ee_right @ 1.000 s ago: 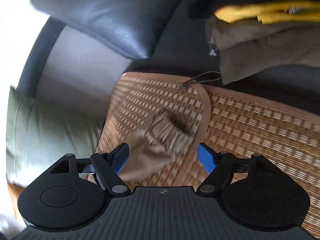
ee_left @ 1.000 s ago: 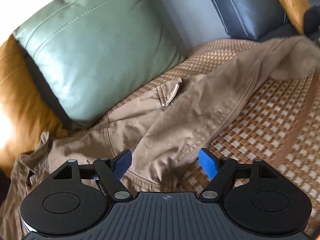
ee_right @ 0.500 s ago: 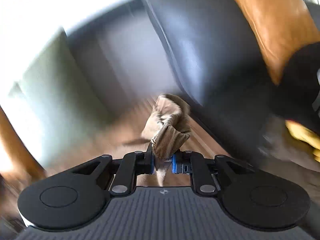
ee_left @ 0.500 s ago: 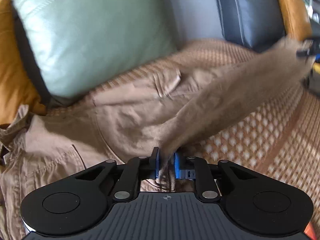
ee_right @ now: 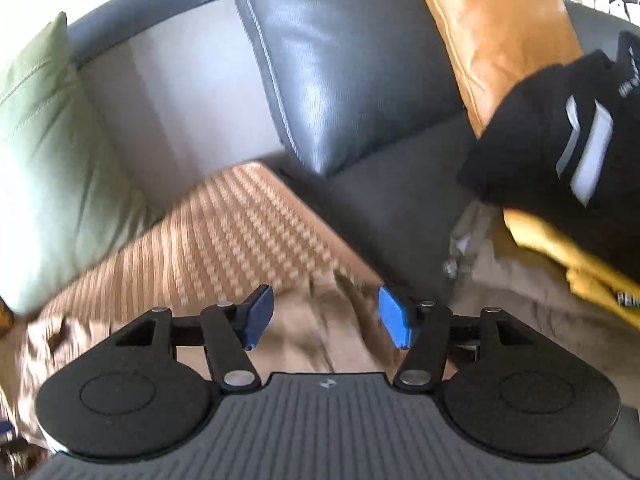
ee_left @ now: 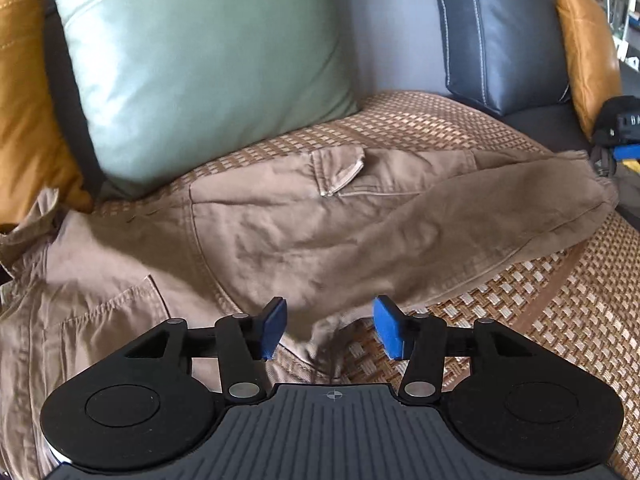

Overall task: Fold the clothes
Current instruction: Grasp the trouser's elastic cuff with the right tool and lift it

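both jaws have just opened, nothing pinched. left gripper (ee_left: 331,330) should retake the khaki cargo trousers (ee_left: 280,232) at 6 o'clock, right gripper (ee_right: 326,318) the cuff.

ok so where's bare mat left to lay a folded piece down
Bare woven mat shows right of the left gripper, below the trouser leg; a narrow strip runs between the green cushion and the khaki trousers. The right end is crowded with piled clothes.

Bright daylight, fisheye warp, perhaps motion-blurred.
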Demonstrator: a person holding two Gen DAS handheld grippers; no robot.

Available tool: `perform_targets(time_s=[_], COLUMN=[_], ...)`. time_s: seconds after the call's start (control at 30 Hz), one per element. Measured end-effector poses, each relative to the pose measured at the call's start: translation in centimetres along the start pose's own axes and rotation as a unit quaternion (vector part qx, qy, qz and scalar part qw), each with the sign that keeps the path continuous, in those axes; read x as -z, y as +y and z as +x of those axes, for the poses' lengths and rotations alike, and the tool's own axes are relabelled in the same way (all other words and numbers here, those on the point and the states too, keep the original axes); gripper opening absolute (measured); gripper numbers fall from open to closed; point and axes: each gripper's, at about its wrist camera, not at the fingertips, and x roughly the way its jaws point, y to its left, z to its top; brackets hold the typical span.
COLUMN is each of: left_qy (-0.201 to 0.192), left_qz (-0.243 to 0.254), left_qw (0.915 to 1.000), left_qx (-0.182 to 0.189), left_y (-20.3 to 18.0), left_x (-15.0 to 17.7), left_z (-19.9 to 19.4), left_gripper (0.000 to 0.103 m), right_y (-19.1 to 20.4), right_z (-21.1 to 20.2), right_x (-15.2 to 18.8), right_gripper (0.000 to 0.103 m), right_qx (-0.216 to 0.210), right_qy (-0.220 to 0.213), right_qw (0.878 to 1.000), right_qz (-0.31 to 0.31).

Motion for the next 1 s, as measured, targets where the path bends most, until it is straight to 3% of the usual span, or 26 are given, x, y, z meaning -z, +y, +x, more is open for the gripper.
perform_targets(time_s=[0.07, 0.27, 0.33, 0.47, 0.53, 0.63, 0.7, 0.83, 0.9, 1.0], left_qy=[0.008, 0.011, 0.009, 0.001, -0.003, -0.002, 0.001, -0.042, -0.055, -0.053], left_qz=[0.008, 0.018, 0.022, 0.021, 0.024, 0.023, -0.002, -0.055, -0.075, -0.088], left_qw=[0.9999, 0.9997, 0.9997, 0.9997, 0.9996, 0.9997, 1.0000, 0.9975, 0.9957, 0.9946], left_qx=[-0.002, -0.011, -0.007, -0.009, -0.013, -0.009, 0.004, 0.007, -0.002, -0.017], left_y=[-0.1, 0.3, 0.3, 0.3, 0.2, 0.5, 1.2, 2.8, 3.9, 5.5], left_x=[0.4, 1.8, 1.9, 2.1, 2.3, 2.3, 2.2, 3.0, 3.8, 4.9], left_z=[0.3, 1.3, 1.4, 1.8, 1.9, 1.7, 0.7, -4.0, -6.4, -8.8], left_gripper=[0.064, 0.070, 0.072, 0.076, 0.077, 0.078, 0.078, 0.079, 0.080, 0.081], right_y=[0.5, 1.4, 1.3, 1.3, 1.4, 3.4, 4.1, 5.4, 6.3, 6.9], right_z=[0.5, 4.8, 5.9, 5.5, 6.4, 7.2, 5.9, 1.0, -1.0, -2.8], right_x=[-0.8, -0.4, 0.1, 0.8, 1.5, 2.3, 2.0, 1.8, 1.8, 1.6], right_gripper=[0.064, 0.066, 0.033, 0.034, 0.036, 0.041, 0.059, 0.068, 0.076, 0.078], right_qx=[0.009, 0.048, 0.033, 0.065, 0.085, 0.122, 0.133, 0.104, 0.082, 0.077], right_qy=[-0.002, 0.065, 0.094, 0.034, 0.037, 0.039, 0.029, -0.018, -0.019, -0.021], right_qw=[1.000, 0.996, 0.995, 0.997, 0.996, 0.989, 0.987, 0.990, 0.989, 0.989], right_qz=[-0.010, -0.035, -0.029, -0.021, -0.015, -0.075, -0.080, -0.096, -0.119, -0.123])
